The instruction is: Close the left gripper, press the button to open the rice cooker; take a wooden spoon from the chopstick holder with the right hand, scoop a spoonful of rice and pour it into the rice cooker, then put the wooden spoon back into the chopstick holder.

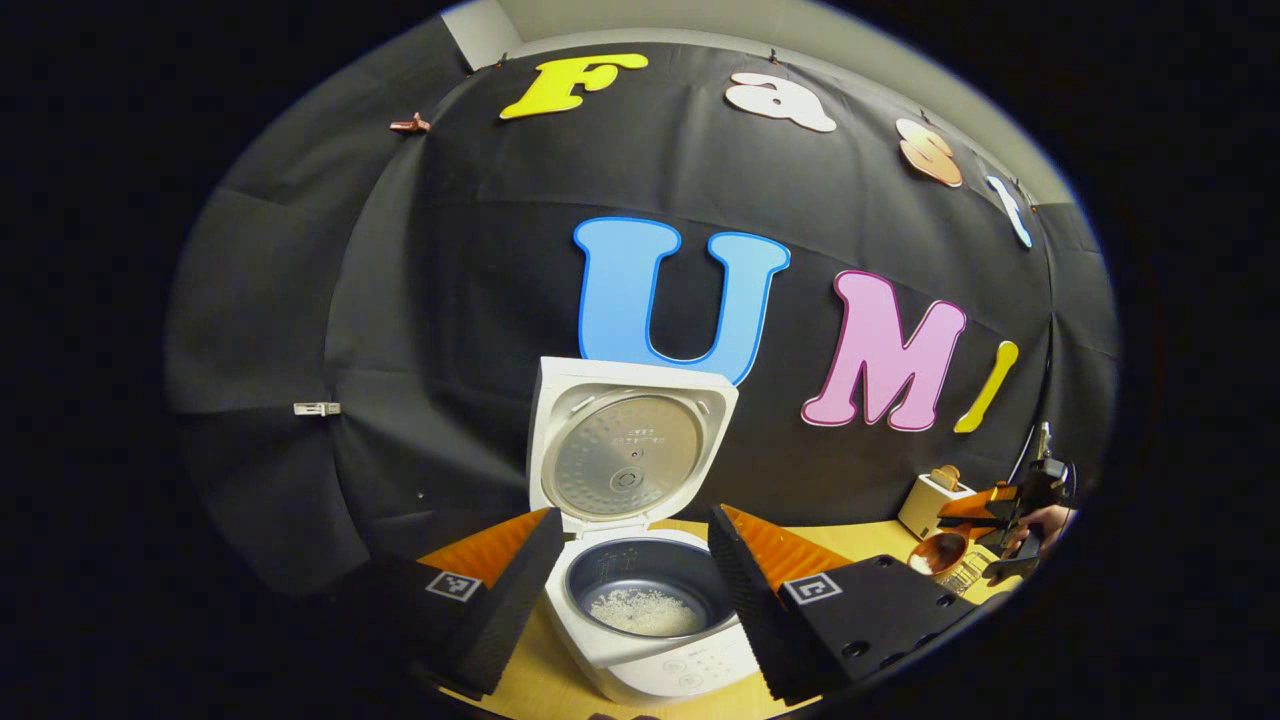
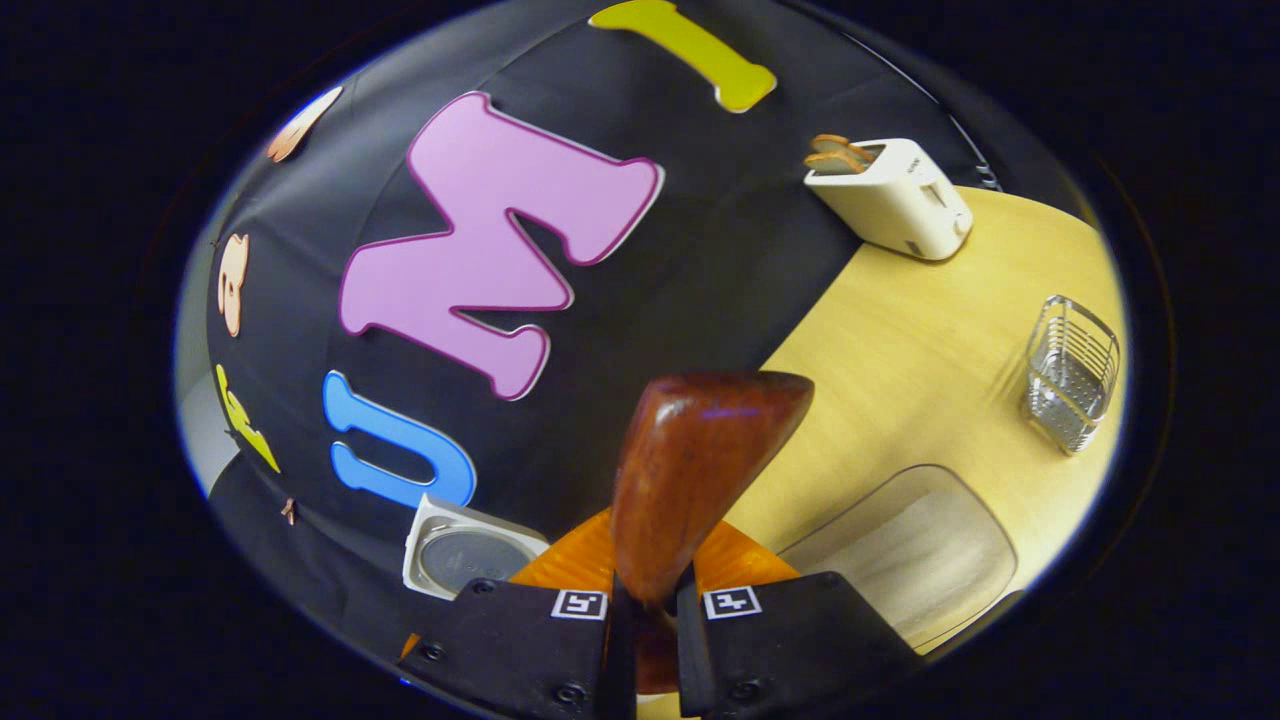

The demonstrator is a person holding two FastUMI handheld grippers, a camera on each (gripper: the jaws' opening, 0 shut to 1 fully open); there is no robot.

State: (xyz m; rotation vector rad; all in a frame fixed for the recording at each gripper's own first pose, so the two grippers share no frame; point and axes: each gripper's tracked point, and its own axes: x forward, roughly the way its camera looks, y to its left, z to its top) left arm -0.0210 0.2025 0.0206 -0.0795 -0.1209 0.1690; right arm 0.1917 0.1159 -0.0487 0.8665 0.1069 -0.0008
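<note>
The white rice cooker stands open on the table, lid upright, a patch of rice in its dark inner pot. My left gripper is open, its fingers spread on either side of the cooker in front of it. My right gripper is shut on the handle of the reddish-brown wooden spoon, whose bowl points up and away over the table. The wire chopstick holder stands empty at the right. In the left gripper view, that right gripper and spoon hang far right in a hand.
A white toaster with bread slices stands by the back wall on the wooden table. A clear shallow container lies just below and right of the spoon. The cooker's open lid shows at the lower left.
</note>
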